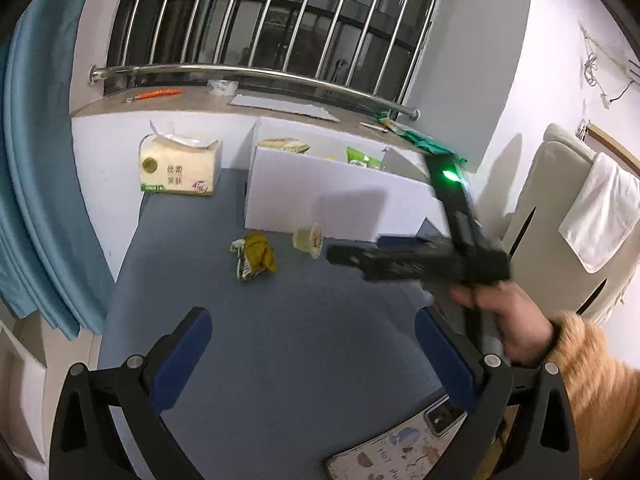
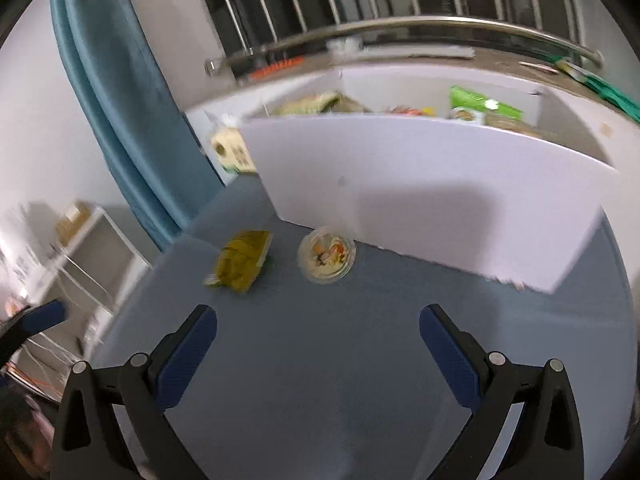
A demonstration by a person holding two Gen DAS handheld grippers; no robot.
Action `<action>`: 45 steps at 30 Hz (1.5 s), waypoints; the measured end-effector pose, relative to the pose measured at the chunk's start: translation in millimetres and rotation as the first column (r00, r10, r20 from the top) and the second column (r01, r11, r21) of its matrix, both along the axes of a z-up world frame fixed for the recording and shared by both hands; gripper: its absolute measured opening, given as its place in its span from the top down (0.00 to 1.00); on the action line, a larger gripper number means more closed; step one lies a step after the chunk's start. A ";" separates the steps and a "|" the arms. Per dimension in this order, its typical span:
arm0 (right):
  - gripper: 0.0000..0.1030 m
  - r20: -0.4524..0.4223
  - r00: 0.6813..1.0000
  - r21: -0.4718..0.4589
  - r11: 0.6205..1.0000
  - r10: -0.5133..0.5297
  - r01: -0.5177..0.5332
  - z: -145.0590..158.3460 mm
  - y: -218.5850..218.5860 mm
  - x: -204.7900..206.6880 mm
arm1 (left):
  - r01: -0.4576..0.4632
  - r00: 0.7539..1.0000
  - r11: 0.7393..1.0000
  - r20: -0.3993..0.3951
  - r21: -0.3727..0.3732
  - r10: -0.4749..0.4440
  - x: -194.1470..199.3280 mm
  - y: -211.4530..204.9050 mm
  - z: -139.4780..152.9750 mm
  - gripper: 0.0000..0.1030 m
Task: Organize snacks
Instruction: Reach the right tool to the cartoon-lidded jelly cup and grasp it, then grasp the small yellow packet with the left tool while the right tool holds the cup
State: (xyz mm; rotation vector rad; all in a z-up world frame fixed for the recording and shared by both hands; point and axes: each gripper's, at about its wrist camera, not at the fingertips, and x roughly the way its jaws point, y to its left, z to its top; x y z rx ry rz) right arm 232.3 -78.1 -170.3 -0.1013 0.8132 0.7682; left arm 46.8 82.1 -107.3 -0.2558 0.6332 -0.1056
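Blue pads lined both grippers, and each stood with its jaws spread wide and nothing between them. The left gripper (image 1: 312,344) hung over the grey-blue bench (image 1: 280,360), near a phone (image 1: 444,418) and a printed card (image 1: 384,456) at the bench's near edge. The right gripper (image 2: 318,344) hovered above bare bench surface too; in the left wrist view its black body (image 1: 420,262) showed blurred, held in the person's right hand (image 1: 508,320).

Farther out lay a yellow-green snack packet (image 1: 254,254) (image 2: 242,260), crumpled flat on the bench. Just beside it, to the right, was a small round snack cup (image 1: 308,240) (image 2: 327,256), close against the front wall of a white box (image 1: 340,200) (image 2: 420,184). Inside the box were more snack packs, among them a green packet (image 2: 484,104).

Left of the box stood a tissue pack (image 1: 180,168). Behind ran a sill (image 1: 192,102) with an orange-handled tool (image 1: 158,94), a steel rail (image 1: 256,74), and a barred window (image 1: 272,12). A blue curtain (image 1: 36,184) hung at the left.
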 end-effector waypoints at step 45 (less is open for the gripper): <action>0.53 0.008 0.997 0.203 0.976 -0.076 0.073 36.0 -114.3 -70.9 | 0.009 0.952 0.988 -0.305 0.154 0.039 170.0 24.2 -73.8 0.63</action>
